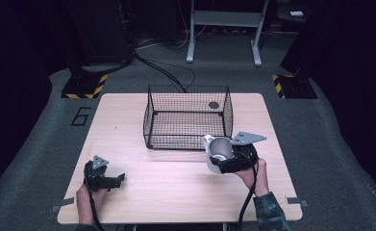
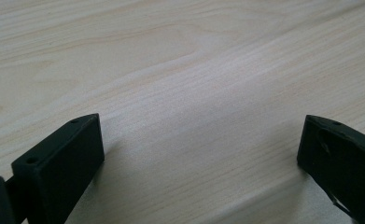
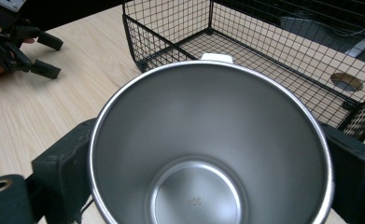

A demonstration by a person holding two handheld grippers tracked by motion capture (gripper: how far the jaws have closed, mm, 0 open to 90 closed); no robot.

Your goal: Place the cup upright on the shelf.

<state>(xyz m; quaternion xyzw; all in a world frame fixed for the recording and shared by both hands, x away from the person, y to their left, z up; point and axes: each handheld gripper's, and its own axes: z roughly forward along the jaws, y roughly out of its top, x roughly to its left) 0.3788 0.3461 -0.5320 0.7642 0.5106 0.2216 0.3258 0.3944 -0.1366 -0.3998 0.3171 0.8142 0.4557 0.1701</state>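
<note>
The cup [image 3: 211, 144], clamped by its sides in the right gripper [image 1: 233, 156] just beside the basket [image 1: 188, 118], may slip, being smooth; left gripper [image 1: 104, 179] rests open, empty, well apart

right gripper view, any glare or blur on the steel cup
Right gripper view: steel cup sharp, soft sheen inside, no harsh glare, stamped digits readable at the bottom; wire basket slightly softer. High view: table lit, floor beyond dark.
</note>
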